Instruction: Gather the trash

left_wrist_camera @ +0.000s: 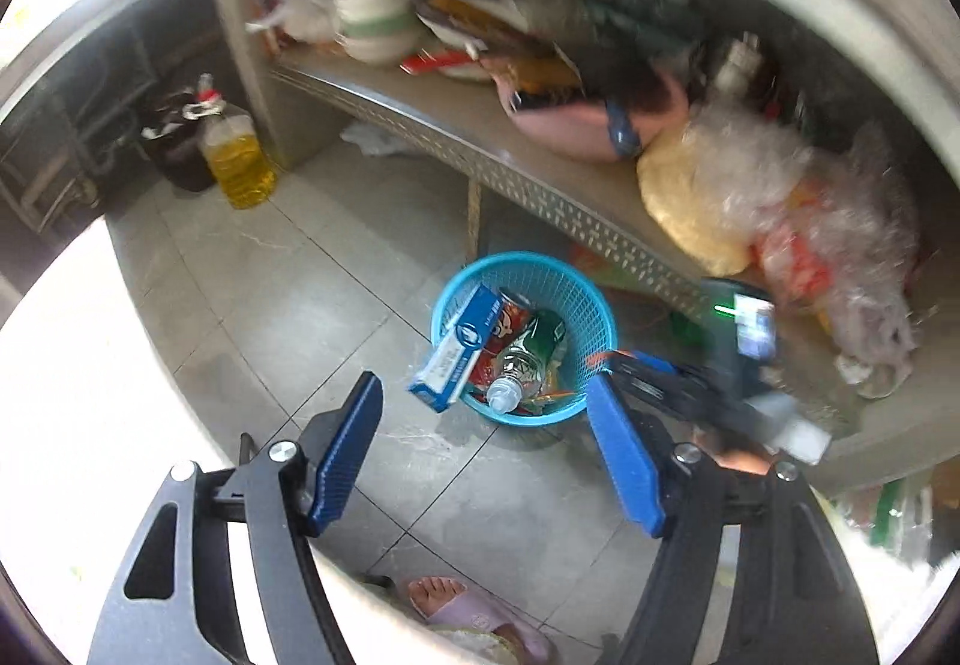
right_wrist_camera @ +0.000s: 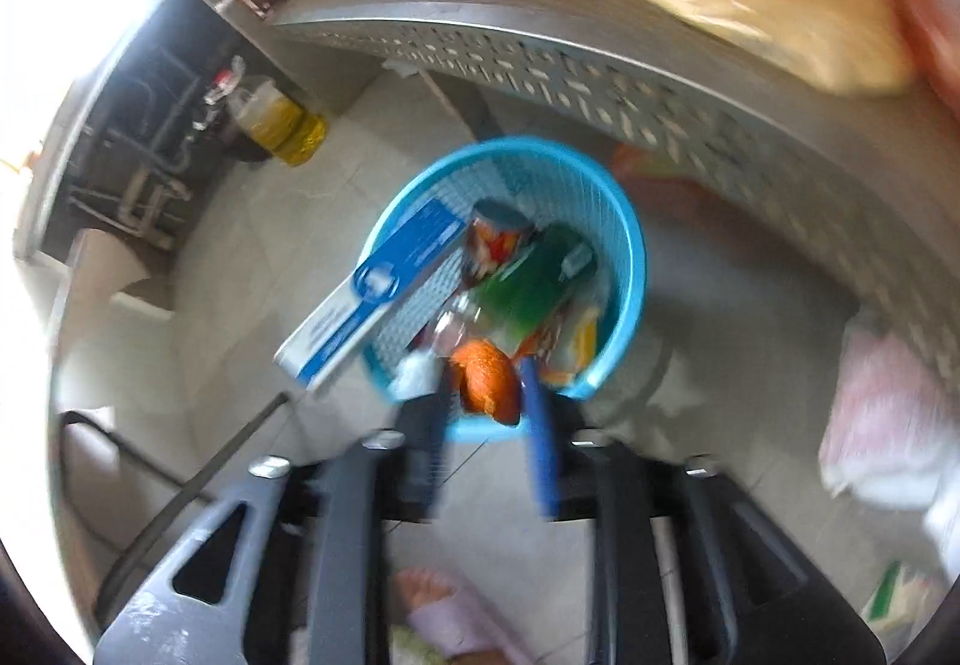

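Note:
A blue mesh basket stands on the tiled floor below a shelf edge. In it lie a clear bottle, a green can and wrappers. A blue-and-white box leans out over its left rim. My left gripper hangs open above the basket's near side, nothing between its fingers. My right gripper is over the near rim with its fingers apart. A crumpled orange piece of trash sits in the gap, blurred.
A low shelf with a perforated metal edge carries a yellow bag, a pink basin and clutter. A jug of yellow oil stands at the far left. A person's foot in a pink slipper is near.

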A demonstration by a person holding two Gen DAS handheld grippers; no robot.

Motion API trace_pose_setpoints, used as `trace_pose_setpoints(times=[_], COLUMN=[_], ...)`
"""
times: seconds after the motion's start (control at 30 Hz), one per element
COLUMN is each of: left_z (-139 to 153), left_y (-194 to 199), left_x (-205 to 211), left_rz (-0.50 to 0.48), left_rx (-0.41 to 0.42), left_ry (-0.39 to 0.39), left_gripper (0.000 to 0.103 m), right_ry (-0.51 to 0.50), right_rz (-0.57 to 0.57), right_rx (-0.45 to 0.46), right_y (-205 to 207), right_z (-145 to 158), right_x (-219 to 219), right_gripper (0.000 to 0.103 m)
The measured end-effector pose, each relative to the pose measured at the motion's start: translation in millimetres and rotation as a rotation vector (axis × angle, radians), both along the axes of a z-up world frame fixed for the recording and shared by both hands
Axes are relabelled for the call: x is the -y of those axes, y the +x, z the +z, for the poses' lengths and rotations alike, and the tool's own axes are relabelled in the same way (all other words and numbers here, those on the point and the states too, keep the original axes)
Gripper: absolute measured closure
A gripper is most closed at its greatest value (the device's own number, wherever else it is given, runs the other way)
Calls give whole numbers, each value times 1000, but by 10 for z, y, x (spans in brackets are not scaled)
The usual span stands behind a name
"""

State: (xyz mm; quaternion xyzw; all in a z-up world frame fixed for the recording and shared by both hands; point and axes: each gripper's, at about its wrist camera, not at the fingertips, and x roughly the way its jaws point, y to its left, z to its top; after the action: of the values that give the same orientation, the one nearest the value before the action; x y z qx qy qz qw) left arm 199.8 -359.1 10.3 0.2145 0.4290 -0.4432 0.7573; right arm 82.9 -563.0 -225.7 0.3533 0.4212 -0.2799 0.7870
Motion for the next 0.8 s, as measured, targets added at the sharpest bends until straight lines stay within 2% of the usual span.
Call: trace_pose_setpoints(times=[0.07,0.27,0.43,0.63,0.73,0.8], left_z=[131,360,382,332,296,271], left_y=[-37,-85,-105,-273,-442,-544], left_x=[-337,-1229,-1882,-2515,-2773,-2904], left_rz=[55,208,362,487,525,540], left_rx=[21,64,63,84,90,86], left_ry=[-46,-137,-190,-226,-250,-267], left_gripper=[31,29,26,21,15,12], right_ry=[-17,-9,4,40,19,-25], right_rz=[-23,-28,59,105,167,216], right_rx=[-9,67,93,109,107,110], right_y=[32,-120,-44,-66,-148,-234], right_z=[-30,95,214,359,534,715], right_x=[43,0,-188,-494,-748,-943], right_gripper=[54,52,51,51,45,36])
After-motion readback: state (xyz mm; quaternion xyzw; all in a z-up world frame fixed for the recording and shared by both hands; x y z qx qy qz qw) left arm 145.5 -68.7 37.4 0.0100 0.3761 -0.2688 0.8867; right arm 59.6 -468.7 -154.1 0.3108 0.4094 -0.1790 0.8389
